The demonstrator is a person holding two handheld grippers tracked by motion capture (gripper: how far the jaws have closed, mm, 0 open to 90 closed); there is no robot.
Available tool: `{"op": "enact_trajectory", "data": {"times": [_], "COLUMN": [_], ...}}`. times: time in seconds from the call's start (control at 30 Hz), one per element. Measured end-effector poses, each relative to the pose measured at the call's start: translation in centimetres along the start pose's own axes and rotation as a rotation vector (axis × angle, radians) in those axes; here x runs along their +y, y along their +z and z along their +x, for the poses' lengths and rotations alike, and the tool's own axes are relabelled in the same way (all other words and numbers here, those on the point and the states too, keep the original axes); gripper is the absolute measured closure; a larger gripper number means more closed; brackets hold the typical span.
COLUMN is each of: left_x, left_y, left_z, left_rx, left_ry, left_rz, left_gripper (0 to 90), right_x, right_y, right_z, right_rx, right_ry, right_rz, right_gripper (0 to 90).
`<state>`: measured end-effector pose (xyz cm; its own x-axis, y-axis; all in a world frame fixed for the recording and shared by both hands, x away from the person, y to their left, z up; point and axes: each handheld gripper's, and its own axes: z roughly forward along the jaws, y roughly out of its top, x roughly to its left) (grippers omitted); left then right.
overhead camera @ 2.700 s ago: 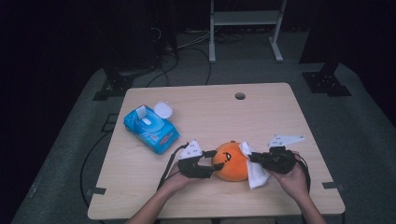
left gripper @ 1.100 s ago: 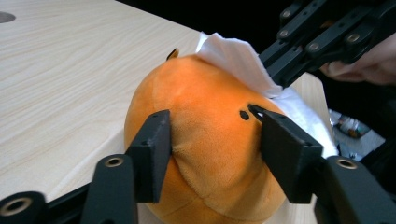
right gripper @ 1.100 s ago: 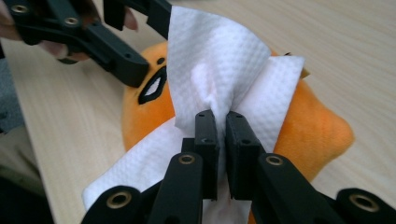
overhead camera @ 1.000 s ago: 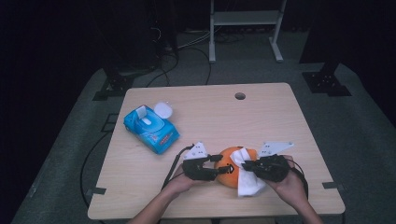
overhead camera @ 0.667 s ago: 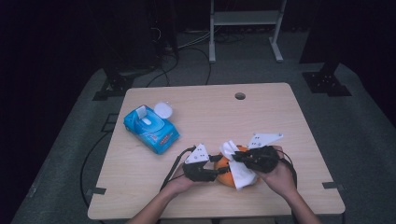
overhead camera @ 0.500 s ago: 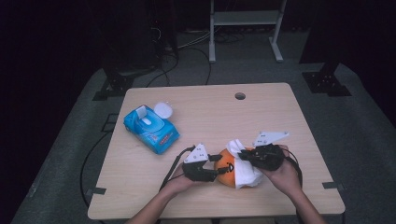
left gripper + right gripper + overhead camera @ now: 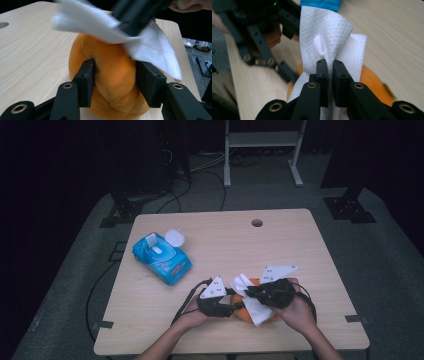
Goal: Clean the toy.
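Note:
An orange plush ball rests on the table near its front edge. My left gripper is shut on the ball, its jaws pressing into both sides. In the high view that left gripper comes at the plush ball from the left. My right gripper is shut on a white wet wipe, which drapes over the ball. From above, the right gripper holds the wipe across the top of the ball.
A blue wet-wipe pack with its white lid flipped open lies at the left of the wooden table. A round hole sits near the far edge. A white shelf frame stands on the floor beyond.
The right gripper has moved left with the wipe, from beside the ball's right flank to across its top. The left gripper has kept its hold on the ball.

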<state>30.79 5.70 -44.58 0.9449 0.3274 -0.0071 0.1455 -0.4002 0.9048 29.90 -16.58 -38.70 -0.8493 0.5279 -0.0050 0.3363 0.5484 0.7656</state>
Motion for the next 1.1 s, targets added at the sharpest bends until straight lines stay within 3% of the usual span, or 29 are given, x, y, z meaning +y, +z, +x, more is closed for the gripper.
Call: {"op": "enact_trajectory", "data": {"times": [0.17, 0.3, 0.47, 0.53, 0.67, 0.77, 0.9, 0.97, 1.1], "left_x": [-0.2, -0.3, -0.3, -0.3, -0.4, -0.5, -0.6, -0.6, -0.6], "left_y": [0.0, 0.0, 0.2, 0.1, 0.0, 0.0, 0.0, 0.0, -0.1], "left_z": [0.0, 0.0, -0.3, -0.4, -0.3, -0.2, -0.1, 0.0, 0.0], "left_rx": [0.0, 0.0, -0.005, -0.003, 0.0, -0.002, -0.004, -0.006, -0.007], "left_ry": [0.004, 0.01, 0.022, 0.027, 0.029, 0.023, 0.014, 0.013, 0.011], "left_rz": [-0.005, -0.008, -0.005, 0.001, 0.006, 0.01, 0.006, 0.007, 0.011], "left_gripper": [50.0, 49.9, 49.5, 49.2, 49.3, 49.2, 49.2, 49.1, 48.8], "right_x": [0.7, -0.7, -1.7, -1.0, 0.0, 1.1, 1.0, 0.0, -1.1], "right_y": [0.9, -0.1, -1.2, -0.7, 0.4, 1.8, 1.9, 1.1, -0.3], "right_z": [-1.8, -3.6, -2.8, -1.5, -0.7, -1.3, -2.4, -3.5, -4.1], "right_rx": [-0.037, -0.061, -0.04, -0.001, 0.0, -0.004, -0.023, -0.039, -0.059], "right_ry": [0.023, 0.089, 0.103, 0.066, 0.031, 0.037, 0.064, 0.093, 0.12], "right_rz": [-0.013, -0.014, -0.024, -0.03, -0.018, -0.004, 0.005, -0.007, -0.017], "right_gripper": [83.5, 83.6, 83.7, 83.7, 83.6, 83.7, 83.7, 83.7, 83.7]}}
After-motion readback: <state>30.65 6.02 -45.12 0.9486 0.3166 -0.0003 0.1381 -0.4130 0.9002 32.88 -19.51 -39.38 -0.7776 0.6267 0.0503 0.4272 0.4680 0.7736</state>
